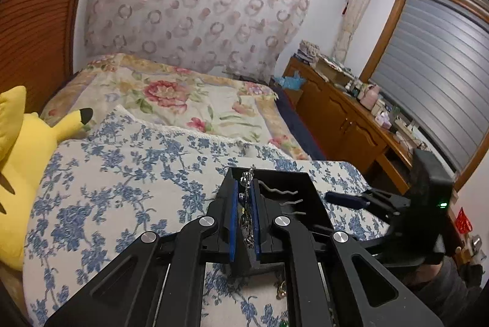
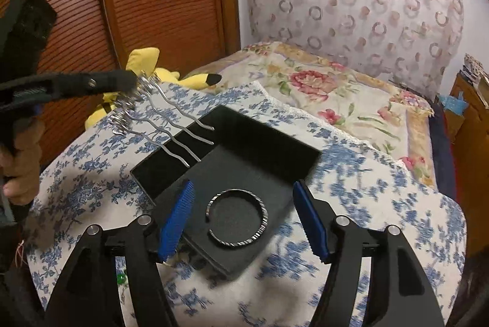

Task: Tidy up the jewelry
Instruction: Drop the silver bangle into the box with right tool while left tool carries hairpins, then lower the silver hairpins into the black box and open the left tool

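Note:
A black jewelry box (image 2: 232, 150) lies open on a blue-flowered cloth. A silver bangle (image 2: 238, 217) rests on the box's near padded part. My left gripper (image 1: 244, 192) is shut on a silver hair comb with wavy prongs (image 2: 171, 125). The prongs hang over the box's far compartment; they also show in the left wrist view (image 1: 281, 195). In the right wrist view the left gripper (image 2: 131, 82) reaches in from the left. My right gripper (image 2: 244, 217) is open and empty, its blue pads either side of the bangle. It also shows in the left wrist view (image 1: 345, 198).
A yellow plush toy (image 1: 24, 150) lies left of the cloth (image 1: 122, 189). A floral bedspread (image 1: 183, 98) stretches behind. A wooden cabinet (image 1: 345, 119) with clutter stands to the right. Small loose jewelry (image 1: 281, 290) lies on the cloth near the left gripper.

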A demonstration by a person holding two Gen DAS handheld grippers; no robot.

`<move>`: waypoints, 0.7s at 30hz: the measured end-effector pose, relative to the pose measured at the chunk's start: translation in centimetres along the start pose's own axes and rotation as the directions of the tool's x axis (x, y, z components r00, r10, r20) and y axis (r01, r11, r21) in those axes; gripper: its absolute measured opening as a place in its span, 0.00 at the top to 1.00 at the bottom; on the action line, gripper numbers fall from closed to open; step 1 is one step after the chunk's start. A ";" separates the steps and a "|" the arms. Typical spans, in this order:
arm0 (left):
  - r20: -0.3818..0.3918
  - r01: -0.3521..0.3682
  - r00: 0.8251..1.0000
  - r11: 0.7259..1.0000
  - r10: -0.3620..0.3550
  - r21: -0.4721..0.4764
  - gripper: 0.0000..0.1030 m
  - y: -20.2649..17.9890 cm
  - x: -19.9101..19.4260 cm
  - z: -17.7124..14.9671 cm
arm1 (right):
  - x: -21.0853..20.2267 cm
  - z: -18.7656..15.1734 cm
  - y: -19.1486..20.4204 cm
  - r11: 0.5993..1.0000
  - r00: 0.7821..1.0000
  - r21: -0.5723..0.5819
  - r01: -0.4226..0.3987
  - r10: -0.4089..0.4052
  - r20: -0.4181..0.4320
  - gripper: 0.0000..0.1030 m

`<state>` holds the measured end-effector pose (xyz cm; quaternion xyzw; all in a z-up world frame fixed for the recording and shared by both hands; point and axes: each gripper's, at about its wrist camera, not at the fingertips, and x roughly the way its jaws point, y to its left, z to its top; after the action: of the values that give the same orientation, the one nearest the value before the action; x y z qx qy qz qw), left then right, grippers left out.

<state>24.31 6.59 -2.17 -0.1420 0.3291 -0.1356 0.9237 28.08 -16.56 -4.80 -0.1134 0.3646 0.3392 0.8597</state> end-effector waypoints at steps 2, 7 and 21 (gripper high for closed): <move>-0.019 0.009 1.000 1.000 -0.009 -0.001 0.93 -0.3 0.9 0.0 | -1.1 -0.5 -0.8 1.000 1.000 0.011 0.004 -0.004 0.010 0.32; -0.069 0.032 0.997 0.999 -0.031 0.005 0.93 -1.3 3.5 -0.4 | -2.7 -1.8 -3.2 0.997 0.998 0.044 0.069 -0.069 0.010 0.32; -0.142 0.002 0.990 0.999 0.006 0.052 0.69 -3.0 6.0 -1.8 | -3.7 -3.9 -3.7 0.993 0.995 0.074 0.098 -0.099 0.012 0.32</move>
<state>27.16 1.46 -5.90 -0.1076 0.3907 -0.1530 0.9013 26.56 -22.89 -5.14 -0.0970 0.3639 0.2840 0.8818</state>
